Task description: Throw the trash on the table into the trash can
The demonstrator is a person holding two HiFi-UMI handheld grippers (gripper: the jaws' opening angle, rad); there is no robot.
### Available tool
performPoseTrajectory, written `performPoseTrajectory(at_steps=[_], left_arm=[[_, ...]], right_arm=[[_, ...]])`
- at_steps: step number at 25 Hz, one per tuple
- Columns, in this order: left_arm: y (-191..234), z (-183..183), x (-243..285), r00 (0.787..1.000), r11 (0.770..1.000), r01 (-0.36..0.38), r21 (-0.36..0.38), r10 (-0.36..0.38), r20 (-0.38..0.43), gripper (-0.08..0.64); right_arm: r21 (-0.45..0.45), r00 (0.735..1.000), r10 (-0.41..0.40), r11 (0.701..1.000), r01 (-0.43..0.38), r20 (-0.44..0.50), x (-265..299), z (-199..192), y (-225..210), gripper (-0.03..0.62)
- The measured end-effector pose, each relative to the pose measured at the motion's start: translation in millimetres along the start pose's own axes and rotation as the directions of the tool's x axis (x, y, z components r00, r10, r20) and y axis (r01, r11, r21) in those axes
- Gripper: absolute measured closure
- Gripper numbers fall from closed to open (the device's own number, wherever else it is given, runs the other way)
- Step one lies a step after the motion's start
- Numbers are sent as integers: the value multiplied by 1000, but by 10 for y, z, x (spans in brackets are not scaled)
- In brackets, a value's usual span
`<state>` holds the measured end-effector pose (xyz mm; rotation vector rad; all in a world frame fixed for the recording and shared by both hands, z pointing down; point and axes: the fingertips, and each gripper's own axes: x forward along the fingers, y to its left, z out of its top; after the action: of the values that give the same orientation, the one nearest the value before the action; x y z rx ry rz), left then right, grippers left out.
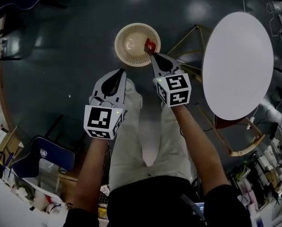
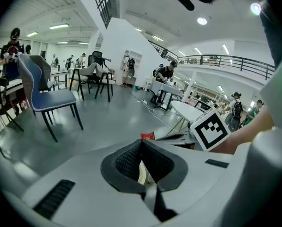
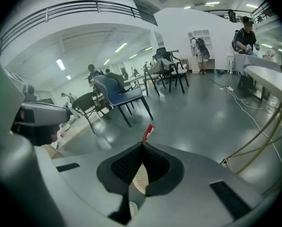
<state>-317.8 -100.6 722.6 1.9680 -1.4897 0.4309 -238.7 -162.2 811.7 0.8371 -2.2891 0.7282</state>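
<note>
Both arms were stretched out ahead of the person and tilted down, forearms bare and roughly side by side. Each hand was tucked in behind its marker cube.

The right claw (image 1: 154,56) reached a bit farther out than the left one. Its tip sat at the near right edge of the bin (image 1: 119,45). It was clenched on a small red wrapper (image 1: 151,46), which from above sat over the right side of the bin's opening. I couldn't tell how high above the bin it was. In the right gripper view, the wrapper (image 3: 148,132) poked out past the tips of the right claw (image 3: 142,144), which were pinched together on it.

The left claw (image 1: 122,72) was clenched too, but with nothing in it. It was over the floor just on the near side of the bin, pointing at the near left rim. In the left gripper view, the tips of the left claw (image 2: 142,142) met, with the red wrapper (image 2: 147,136) showing just beyond them.

The round white desk (image 1: 238,65) was off to the right of the right arm. A blue chair (image 1: 41,157) stood near left.
</note>
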Motion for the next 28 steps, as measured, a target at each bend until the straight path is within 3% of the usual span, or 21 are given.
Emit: performPoseTrajectory(at_steps=[16,28], left_arm=[[351,-439,312,1000,1000,-9,-11,9,-29,551],[406,-573,370,999,999,-13,-30,12,-43,551]], right_arm=[[10,996,-34,999,35,-87,808,-587,-156,572],[7,992,-46,999,47,-122,1007,-780,-231,572]])
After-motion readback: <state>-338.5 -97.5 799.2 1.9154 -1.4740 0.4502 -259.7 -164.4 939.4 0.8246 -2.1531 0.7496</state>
